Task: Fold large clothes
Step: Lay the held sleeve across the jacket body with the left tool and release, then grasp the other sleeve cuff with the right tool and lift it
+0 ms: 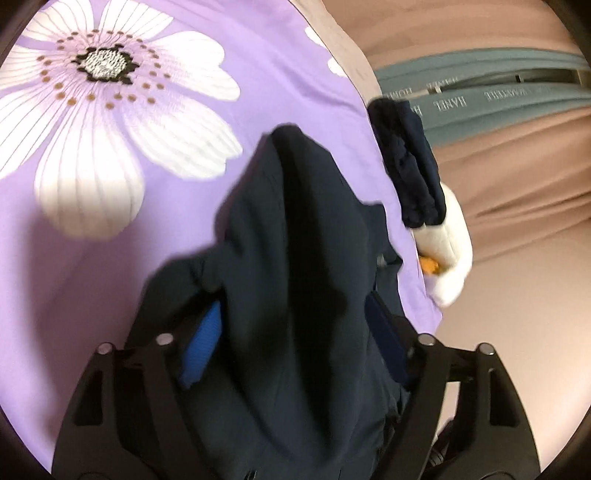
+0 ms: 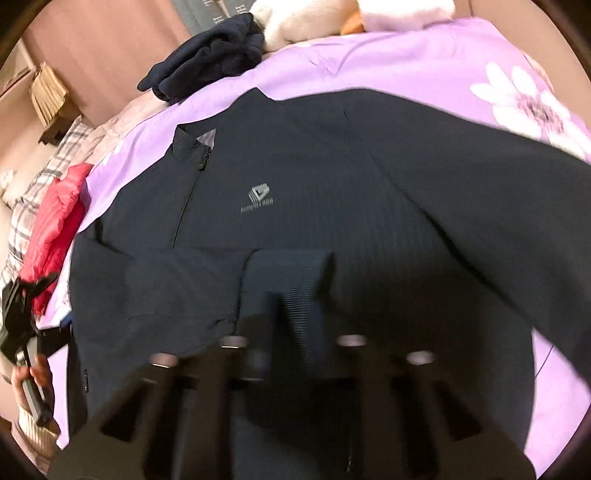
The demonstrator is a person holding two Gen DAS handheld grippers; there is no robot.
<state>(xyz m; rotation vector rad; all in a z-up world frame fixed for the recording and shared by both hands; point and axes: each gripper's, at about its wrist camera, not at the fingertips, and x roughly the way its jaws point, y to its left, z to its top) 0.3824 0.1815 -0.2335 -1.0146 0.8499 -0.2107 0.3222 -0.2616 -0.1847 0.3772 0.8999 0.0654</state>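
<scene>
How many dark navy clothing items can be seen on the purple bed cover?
2. The navy jacket lies spread across the purple bed cover. A crumpled navy garment sits at the cover's far edge beside the white plush toy. Others may be hidden.

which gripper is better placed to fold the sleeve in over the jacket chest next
Right. The right gripper holds the ribbed cuff directly above the navy jacket chest near its logo. The left gripper holds bunched fabric at the side.
</scene>
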